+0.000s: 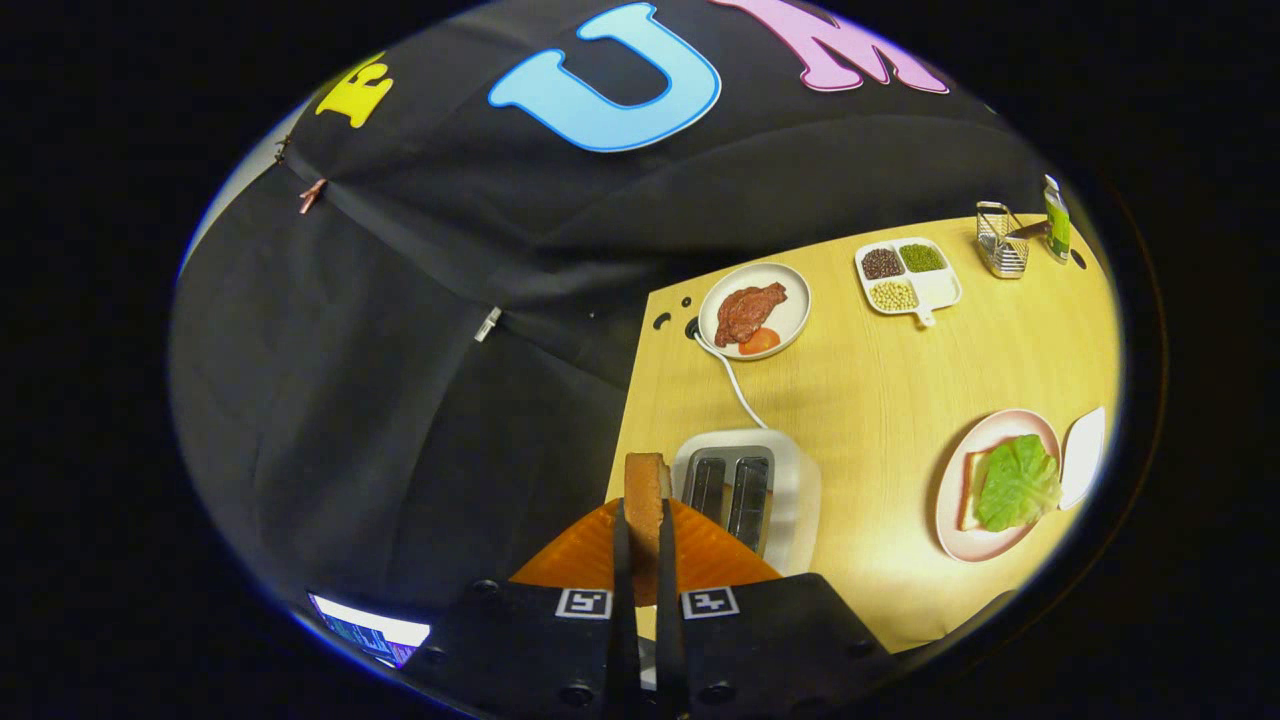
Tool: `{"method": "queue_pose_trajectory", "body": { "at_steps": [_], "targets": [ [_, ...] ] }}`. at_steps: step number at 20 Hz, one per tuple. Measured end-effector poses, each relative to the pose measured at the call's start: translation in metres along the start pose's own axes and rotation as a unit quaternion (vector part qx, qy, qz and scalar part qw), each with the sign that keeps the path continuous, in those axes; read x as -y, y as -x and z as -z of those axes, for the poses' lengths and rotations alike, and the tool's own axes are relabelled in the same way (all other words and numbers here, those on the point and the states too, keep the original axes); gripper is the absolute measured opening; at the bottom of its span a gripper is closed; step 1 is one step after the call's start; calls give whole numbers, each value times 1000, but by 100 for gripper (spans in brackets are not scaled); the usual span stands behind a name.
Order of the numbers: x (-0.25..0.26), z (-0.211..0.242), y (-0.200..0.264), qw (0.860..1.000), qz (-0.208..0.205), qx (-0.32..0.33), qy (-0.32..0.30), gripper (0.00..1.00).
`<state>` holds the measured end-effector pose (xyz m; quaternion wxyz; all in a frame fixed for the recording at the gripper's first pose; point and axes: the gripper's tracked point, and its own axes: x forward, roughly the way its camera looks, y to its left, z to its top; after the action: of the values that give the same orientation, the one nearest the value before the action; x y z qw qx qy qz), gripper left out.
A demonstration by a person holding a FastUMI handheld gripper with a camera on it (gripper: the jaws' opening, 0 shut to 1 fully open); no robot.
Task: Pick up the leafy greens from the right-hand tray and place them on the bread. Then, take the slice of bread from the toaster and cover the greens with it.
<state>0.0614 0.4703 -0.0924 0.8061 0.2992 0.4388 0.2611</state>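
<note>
Both claw (645, 520) fingers clamp bread slice (646, 495) beside toaster (745, 490).

No legible words, brands or numbers.
- Left tag (583, 603) and right tag (710, 602): square, black-and-white coded patterns, one on each side at the base of the tongs (645, 525); pattern only, no characters.
- Tongs: fingers pressed on both faces of a slice of bread (646, 480).
- Green bottle (1057, 222), far beyond and right of the tongs: label too small to read.
</note>
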Motion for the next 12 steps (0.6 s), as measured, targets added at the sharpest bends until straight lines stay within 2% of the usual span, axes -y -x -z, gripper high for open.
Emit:
{"method": "queue_pose_trajectory", "body": {
  "at_steps": [5,12],
  "targets": [
    [35,-27,62,1000,-17,24,7,11],
    [136,-44,128,997,23,66,36,11]
  ]
}}
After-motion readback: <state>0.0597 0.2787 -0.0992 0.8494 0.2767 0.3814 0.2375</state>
